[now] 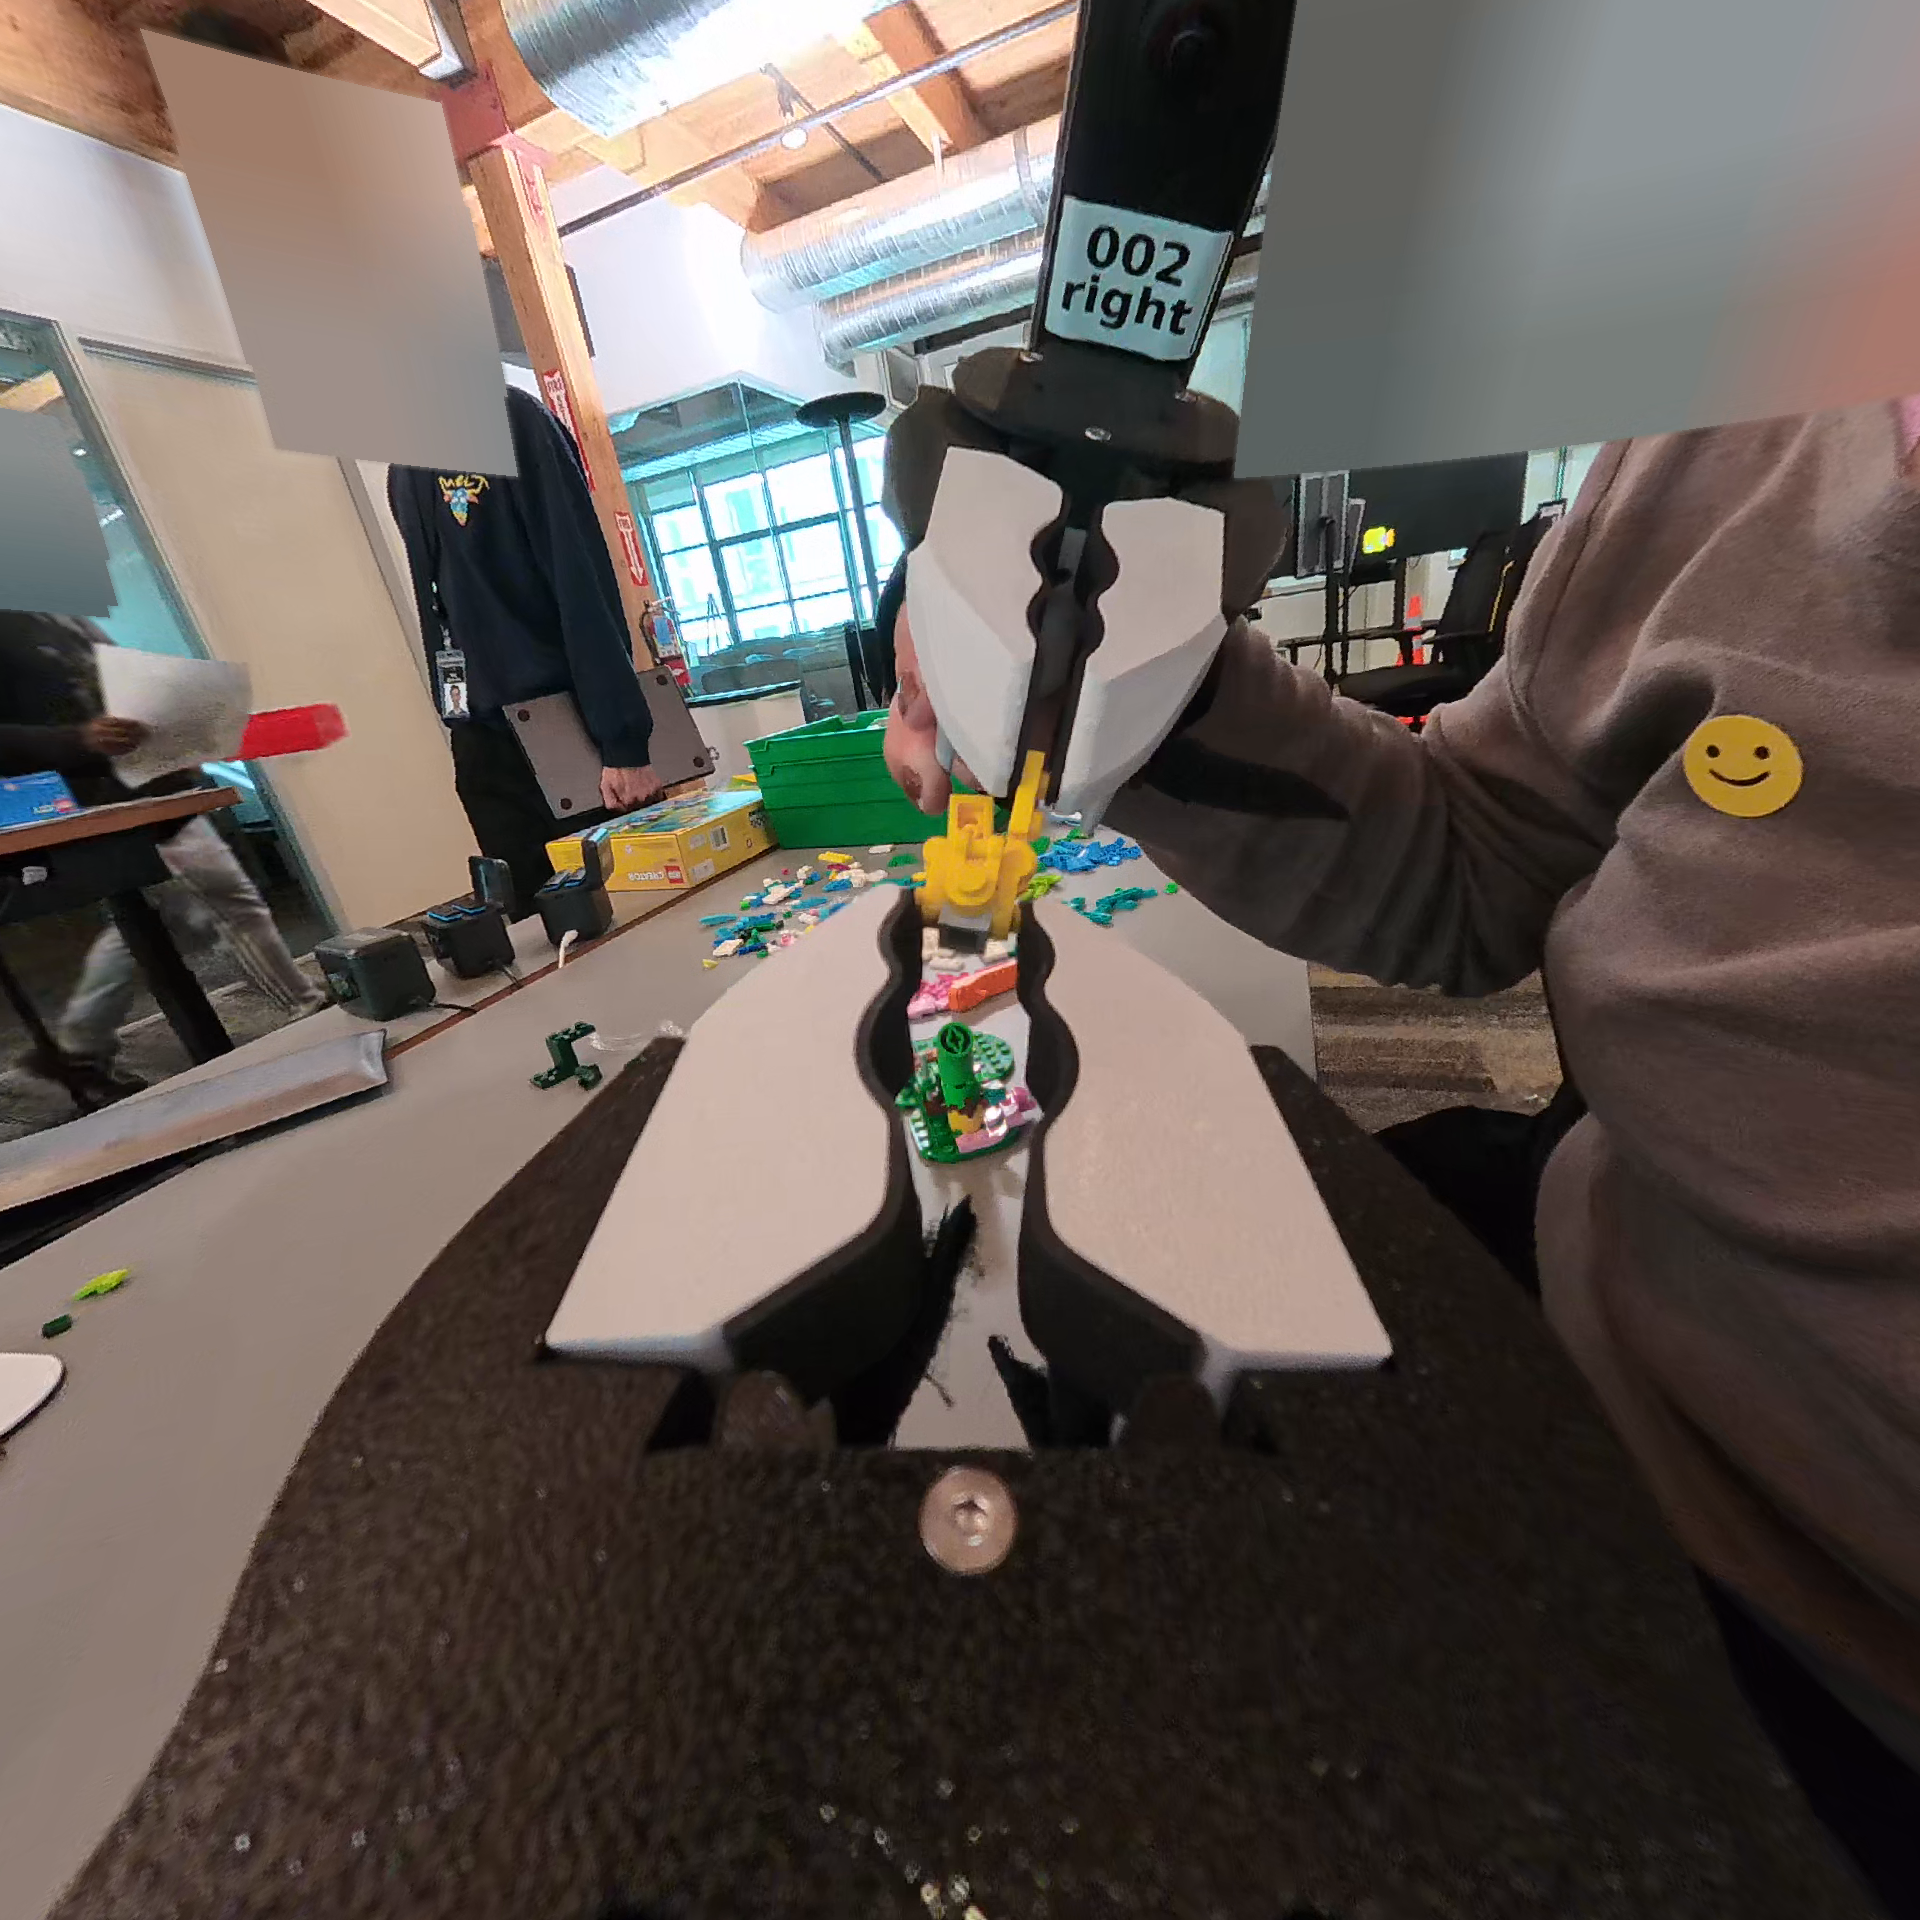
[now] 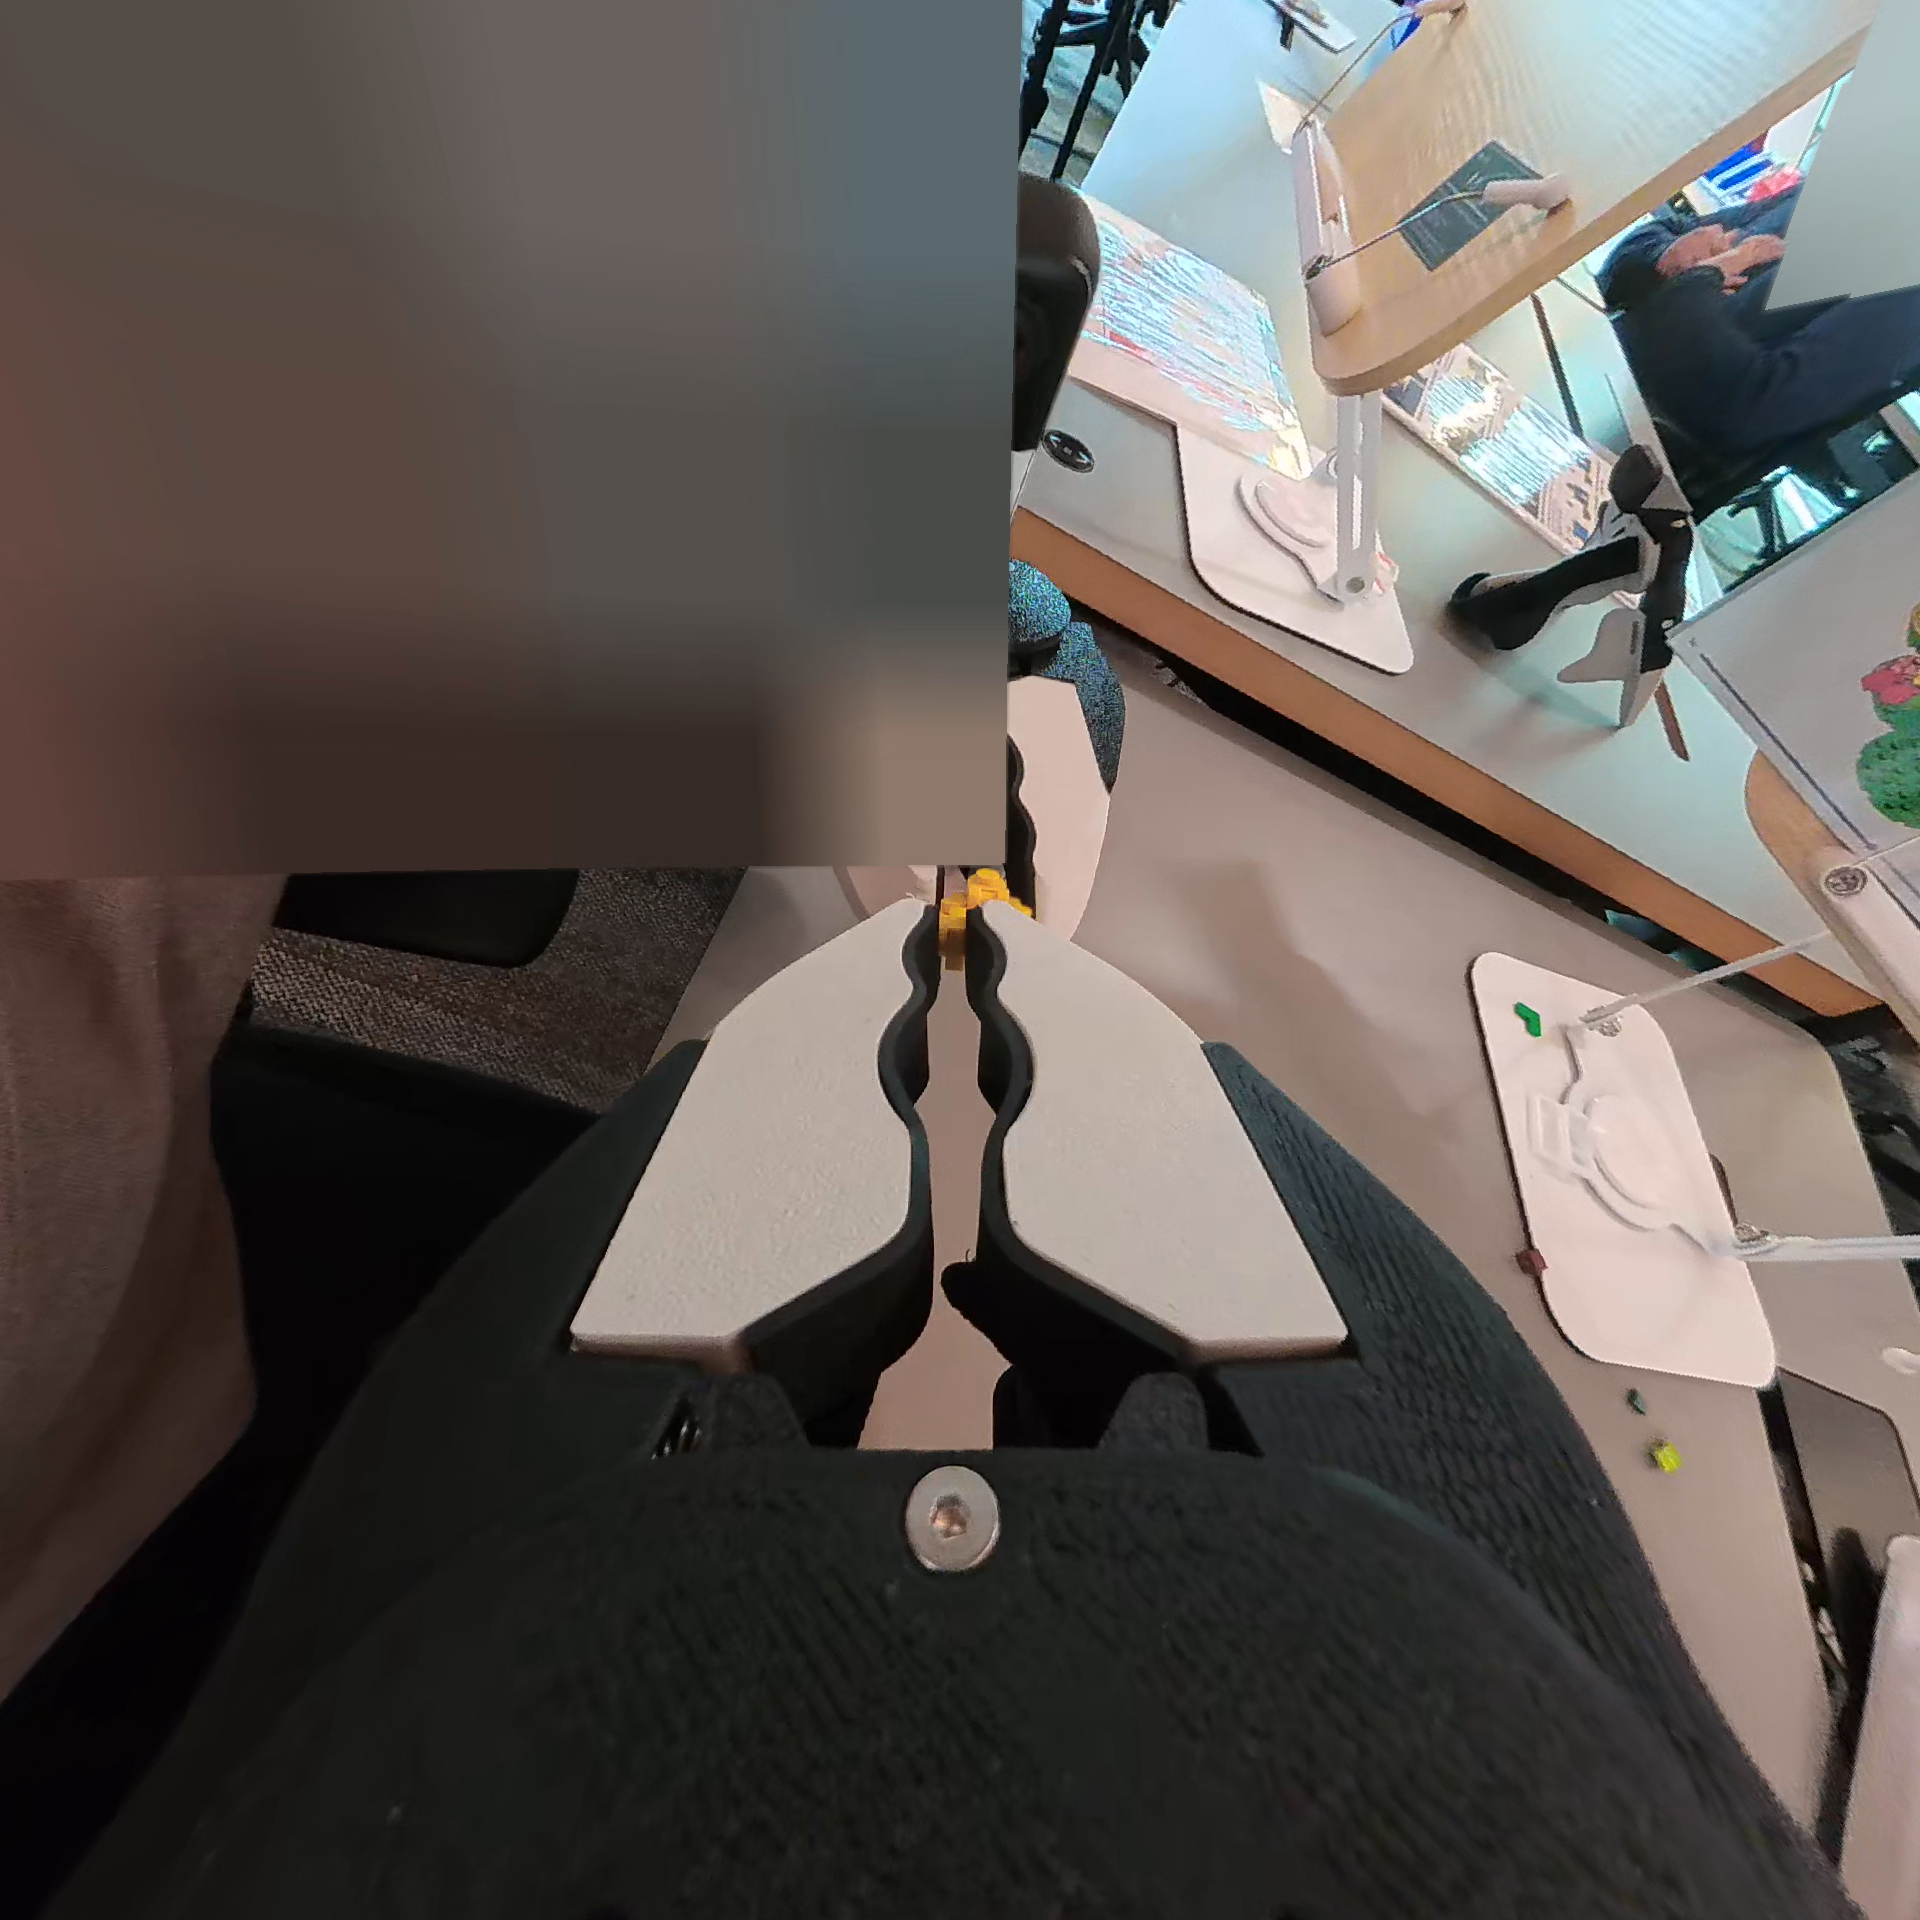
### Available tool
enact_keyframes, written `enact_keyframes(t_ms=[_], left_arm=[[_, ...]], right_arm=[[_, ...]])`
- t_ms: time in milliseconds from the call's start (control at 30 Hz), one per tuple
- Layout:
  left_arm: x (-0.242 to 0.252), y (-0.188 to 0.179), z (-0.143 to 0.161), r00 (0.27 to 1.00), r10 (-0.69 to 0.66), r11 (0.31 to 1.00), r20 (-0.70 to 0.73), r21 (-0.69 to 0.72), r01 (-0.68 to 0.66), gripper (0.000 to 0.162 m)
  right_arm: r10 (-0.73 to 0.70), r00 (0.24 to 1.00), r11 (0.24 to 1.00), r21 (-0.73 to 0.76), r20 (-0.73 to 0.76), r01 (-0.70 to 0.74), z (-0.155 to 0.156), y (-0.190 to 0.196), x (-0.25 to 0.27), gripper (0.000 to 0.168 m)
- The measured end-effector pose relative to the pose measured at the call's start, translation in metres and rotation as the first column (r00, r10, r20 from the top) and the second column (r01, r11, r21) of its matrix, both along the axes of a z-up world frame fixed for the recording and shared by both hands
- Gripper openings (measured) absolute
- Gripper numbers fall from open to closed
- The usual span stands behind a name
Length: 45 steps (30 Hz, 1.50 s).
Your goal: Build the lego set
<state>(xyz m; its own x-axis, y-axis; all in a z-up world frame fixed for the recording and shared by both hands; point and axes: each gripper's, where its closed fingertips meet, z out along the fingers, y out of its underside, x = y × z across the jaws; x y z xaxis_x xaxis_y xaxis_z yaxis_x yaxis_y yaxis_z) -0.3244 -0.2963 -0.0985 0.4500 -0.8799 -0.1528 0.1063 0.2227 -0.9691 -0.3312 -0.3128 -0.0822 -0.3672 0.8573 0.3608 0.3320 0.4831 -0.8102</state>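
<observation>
I see a grey table. On it sits a small green build with pink bits. Behind that lie lots of loose little bricks, a yellow box and green bins. A dark green piece lies alone. Black chargers stand near the edge.

The yellow model is partly hidden between fingertips, its grip unclear. At ten o'clock, scattered bricks are too small to identify.
</observation>
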Motion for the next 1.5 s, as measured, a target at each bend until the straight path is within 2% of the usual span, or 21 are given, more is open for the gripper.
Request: enact_keyframes(t_ms=[567, 933, 1333, 1433, 1500], left_arm=[[-0.001, 0.005, 0.0, 1.0, 0.02, 1.0, 0.004, -0.012, -0.02, 0.017], [0.016, 0.015, -0.021, 0.995, 0.023, 0.998, -0.097, -0.056, -0.029, 0.017], [0.016, 0.018, -0.022, 0.996, 0.025, 0.998, -0.088, -0.062, -0.03, 0.017], [0.014, 0.022, -0.021, 0.995, 0.056, 0.997, -0.085, -0.055, -0.061, 0.018], [0.006, 0.031, -0.016, 0.988, 0.145, 0.989, -0.057, -0.031, -0.147, 0.018]], right_arm=[[-0.02, 1.0, 0.998, 0.06, -0.001, 0.02, -0.001, 0.003, 0.0, 0.003], [-0.035, 0.998, 0.997, 0.066, 0.054, 0.032, -0.014, 0.004, -0.002, 0.003], [-0.04, 0.998, 0.997, 0.061, 0.057, 0.036, -0.016, 0.011, 0.008, 0.003], [-0.057, 0.997, 0.997, 0.05, 0.046, 0.055, -0.015, 0.013, 0.006, 0.002], [-0.092, 0.996, 0.995, 0.037, 0.014, 0.092, -0.011, 0.019, 0.005, 0.008]])
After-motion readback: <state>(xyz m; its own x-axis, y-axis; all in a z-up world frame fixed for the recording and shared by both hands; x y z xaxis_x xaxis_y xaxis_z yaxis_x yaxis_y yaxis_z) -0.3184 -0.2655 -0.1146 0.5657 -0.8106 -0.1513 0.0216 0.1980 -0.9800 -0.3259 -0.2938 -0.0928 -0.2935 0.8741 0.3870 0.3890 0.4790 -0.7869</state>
